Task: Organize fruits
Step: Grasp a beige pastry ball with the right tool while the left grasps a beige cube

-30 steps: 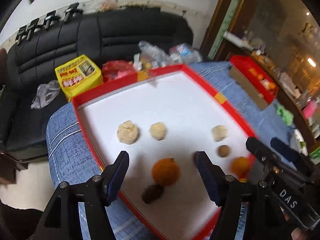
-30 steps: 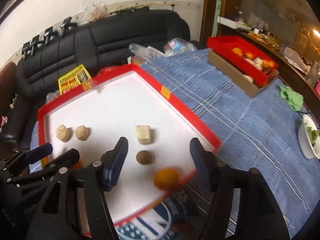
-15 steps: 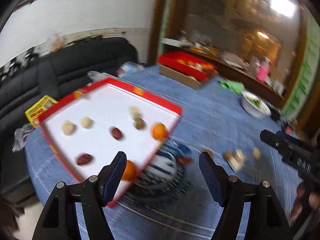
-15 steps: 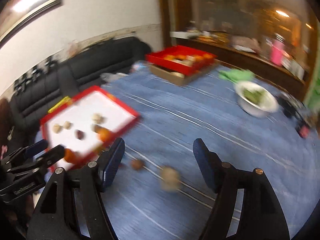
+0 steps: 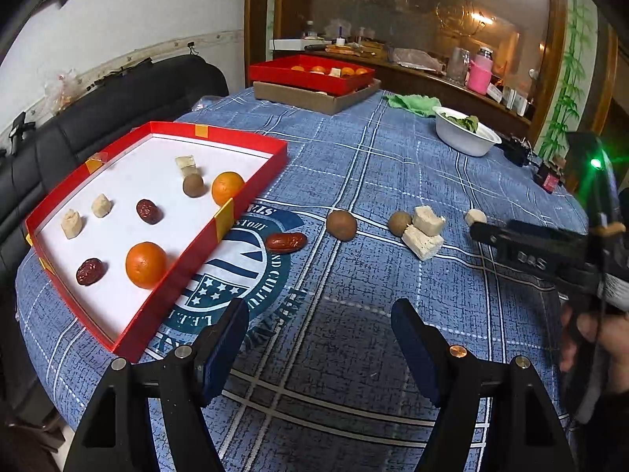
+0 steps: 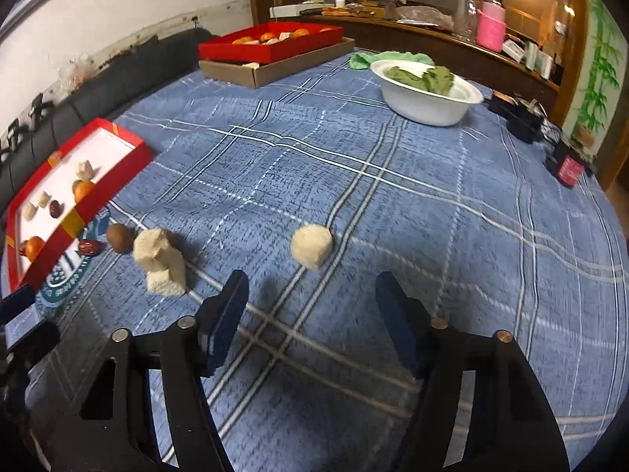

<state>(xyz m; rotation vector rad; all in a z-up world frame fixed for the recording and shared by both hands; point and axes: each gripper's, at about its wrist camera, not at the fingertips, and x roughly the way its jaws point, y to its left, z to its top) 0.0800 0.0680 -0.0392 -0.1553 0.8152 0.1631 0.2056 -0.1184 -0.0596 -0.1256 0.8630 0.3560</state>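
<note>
The red tray point(image 5: 251, 145) is taken as the landmark; it rests at the sofa-side edge of the desk point(image 5: 393, 165), which is covered with a blue plaid cloth. Inside the tray, two oranges point(image 5: 146, 264), two dates point(image 5: 149, 211), one brown fruit point(image 5: 193, 185) and three pale cubes point(image 5: 102, 205) are laid out well apart, an arrangement judged to be deliberate sorting. Outside the tray, a loose date point(image 5: 285, 242) lies just beside its near rim on a printed emblem; further from the tray lie a brown fruit point(image 5: 341, 225), a second one point(image 5: 399, 223) touching two stacked pale cubes point(image 5: 423, 231), and a pale ball point(image 6: 311, 245) farthest out. These items are judged to be awaiting transfer. The left gripper point(image 5: 319, 348) is held above the cloth short of the loose items, jaws apart and empty. The right gripper point(image 6: 310, 324) is aimed at the pale ball, jaws likewise apart and empty; a grasp there is judged the likely next step. A second red tray point(image 6: 271, 45) on a cardboard box, far from the first, holds oranges and pale pieces, but its contents are largely hidden by its wall. The pale items cannot be identified with certainty. The right gripper is only partly in frame in the left view.
</note>
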